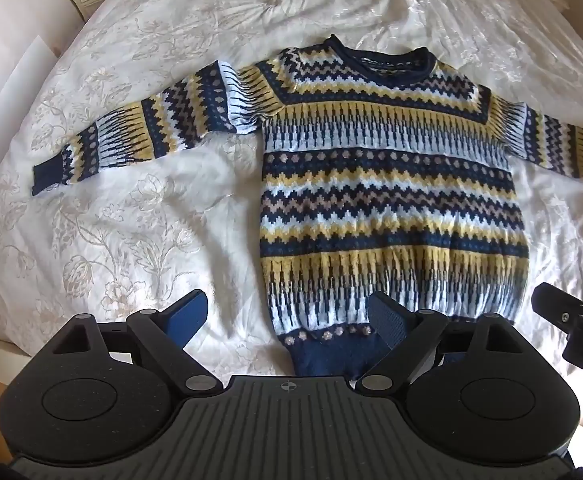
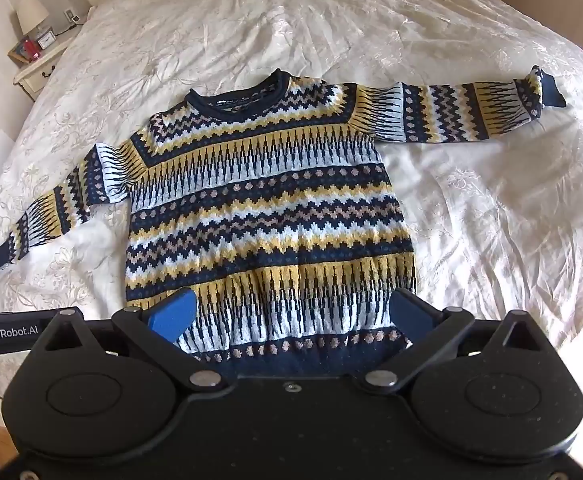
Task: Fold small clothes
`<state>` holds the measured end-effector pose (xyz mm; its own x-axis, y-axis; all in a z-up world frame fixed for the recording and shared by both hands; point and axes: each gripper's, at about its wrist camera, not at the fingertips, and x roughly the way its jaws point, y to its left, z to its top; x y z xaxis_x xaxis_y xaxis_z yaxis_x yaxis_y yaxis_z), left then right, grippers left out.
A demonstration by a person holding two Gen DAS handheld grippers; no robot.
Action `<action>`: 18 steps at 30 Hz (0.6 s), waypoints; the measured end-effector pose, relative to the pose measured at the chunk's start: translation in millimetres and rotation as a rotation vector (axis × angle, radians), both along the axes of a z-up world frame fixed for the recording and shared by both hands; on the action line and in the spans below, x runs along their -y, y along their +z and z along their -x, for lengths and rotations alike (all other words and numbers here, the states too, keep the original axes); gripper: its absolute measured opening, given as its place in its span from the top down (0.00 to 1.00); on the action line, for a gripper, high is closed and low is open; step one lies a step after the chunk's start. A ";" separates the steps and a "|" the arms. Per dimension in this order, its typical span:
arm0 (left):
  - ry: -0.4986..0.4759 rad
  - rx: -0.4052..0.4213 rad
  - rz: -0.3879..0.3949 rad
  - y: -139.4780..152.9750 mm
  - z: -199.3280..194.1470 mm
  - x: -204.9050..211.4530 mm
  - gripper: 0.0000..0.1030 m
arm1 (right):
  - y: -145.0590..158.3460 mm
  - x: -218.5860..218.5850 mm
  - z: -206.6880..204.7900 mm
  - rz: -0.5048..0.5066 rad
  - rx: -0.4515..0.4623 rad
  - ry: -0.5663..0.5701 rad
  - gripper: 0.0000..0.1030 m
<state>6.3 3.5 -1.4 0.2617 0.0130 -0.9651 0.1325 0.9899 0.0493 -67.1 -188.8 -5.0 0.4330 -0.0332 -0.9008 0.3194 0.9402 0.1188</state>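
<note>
Bed: white flowered bedspread (image 1: 139, 216), creased, filling both views.
Far left corner: cream nightstand (image 2: 37, 68) beside the bed, bearing a lamp (image 2: 31, 12) and a small clock (image 2: 45, 42).
Sweater: navy, yellow and white patterned sweater (image 2: 267, 216) lying flat in the middle of the bed, front up, both sleeves stretched outward, hem toward the near edge.
Left gripper (image 1: 297, 316): jaws spread, nothing between the pads, above the hem's left corner.
Right gripper (image 2: 291, 312): jaws spread wide above the hem, holding nothing.
</note>
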 end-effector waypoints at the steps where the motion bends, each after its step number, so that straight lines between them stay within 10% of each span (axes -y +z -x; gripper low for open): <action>1: 0.001 -0.001 0.000 -0.1 -0.9 -0.4 0.15 | -0.1 0.0 -0.3 0.000 0.000 -0.001 0.01; 18: 0.004 -0.001 -0.001 -3.5 -4.1 -2.7 0.15 | -1.7 -2.2 -8.0 0.000 -0.004 0.002 0.01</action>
<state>10.5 6.2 -4.8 0.2610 0.0154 -0.9652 0.1284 0.9904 0.0505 -59.1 -186.6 -6.7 0.4292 -0.0323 -0.9026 0.3183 0.9406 0.1177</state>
